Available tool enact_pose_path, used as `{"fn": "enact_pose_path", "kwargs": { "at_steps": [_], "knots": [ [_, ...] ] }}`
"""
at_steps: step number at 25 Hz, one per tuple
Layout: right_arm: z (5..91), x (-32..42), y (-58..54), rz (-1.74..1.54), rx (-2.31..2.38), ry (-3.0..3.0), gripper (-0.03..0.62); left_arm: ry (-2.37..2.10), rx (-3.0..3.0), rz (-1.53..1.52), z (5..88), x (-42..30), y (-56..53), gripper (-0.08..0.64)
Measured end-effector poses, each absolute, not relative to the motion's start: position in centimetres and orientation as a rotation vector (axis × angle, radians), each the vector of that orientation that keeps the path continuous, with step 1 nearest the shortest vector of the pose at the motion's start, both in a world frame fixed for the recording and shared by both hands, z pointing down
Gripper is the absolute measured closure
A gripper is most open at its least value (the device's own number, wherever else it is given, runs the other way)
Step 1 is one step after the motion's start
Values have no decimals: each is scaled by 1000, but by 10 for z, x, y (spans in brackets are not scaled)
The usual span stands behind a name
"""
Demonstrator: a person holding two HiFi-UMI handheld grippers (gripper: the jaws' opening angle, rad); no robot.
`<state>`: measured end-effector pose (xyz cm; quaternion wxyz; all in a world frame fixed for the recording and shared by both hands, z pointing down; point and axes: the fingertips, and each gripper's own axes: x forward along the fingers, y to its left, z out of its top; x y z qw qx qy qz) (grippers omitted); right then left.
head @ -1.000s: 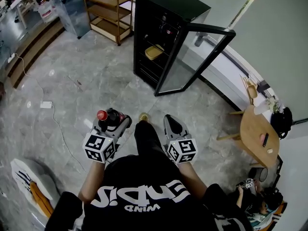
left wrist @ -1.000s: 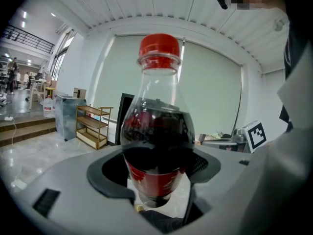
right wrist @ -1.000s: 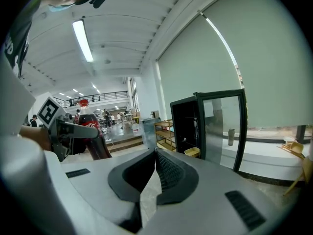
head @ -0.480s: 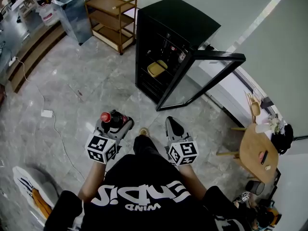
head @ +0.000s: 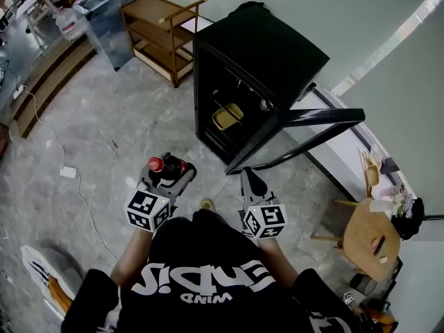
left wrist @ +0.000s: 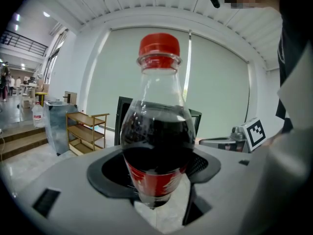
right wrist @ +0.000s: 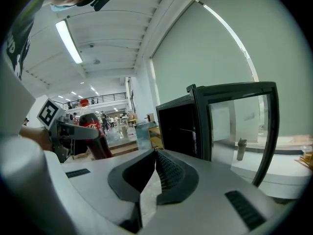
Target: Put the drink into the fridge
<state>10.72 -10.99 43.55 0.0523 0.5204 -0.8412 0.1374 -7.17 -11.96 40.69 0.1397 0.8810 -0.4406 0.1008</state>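
A cola bottle (head: 165, 166) with a red cap and red label stands upright in my left gripper (head: 168, 174), which is shut on it; the left gripper view shows the bottle (left wrist: 157, 131) clamped between the jaws. It also shows at the left of the right gripper view, as the bottle (right wrist: 95, 136). My right gripper (head: 249, 183) is shut with nothing in it, its pads (right wrist: 168, 173) pressed together. The black fridge (head: 260, 57) stands just ahead with its glass door (head: 305, 134) swung open to the right. A yellow thing (head: 227, 116) lies on a shelf inside.
A wooden shelf cart (head: 163, 33) stands left of the fridge, with a grey bin (head: 107, 16) beyond it. A round wooden table (head: 371, 238) is at the right. A white power strip (head: 68, 173) and its cable lie on the marble floor at the left.
The person has walked closer to the fridge: it has grown in view and both grippers now sit just in front of the open door. The bottle stays held.
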Motion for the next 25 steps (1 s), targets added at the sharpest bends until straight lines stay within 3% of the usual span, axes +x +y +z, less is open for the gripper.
{"fn": "enact_pose_path", "kwargs": {
  "at_steps": [13,25],
  "knots": [
    [447,96,-167,435,1633,-2515,566,-1166,2631,346,411,-67,-200,249],
    [504,76,-197,418,1718,-2508,566,-1072,2663,370,484,-70,-245,249]
  ]
}}
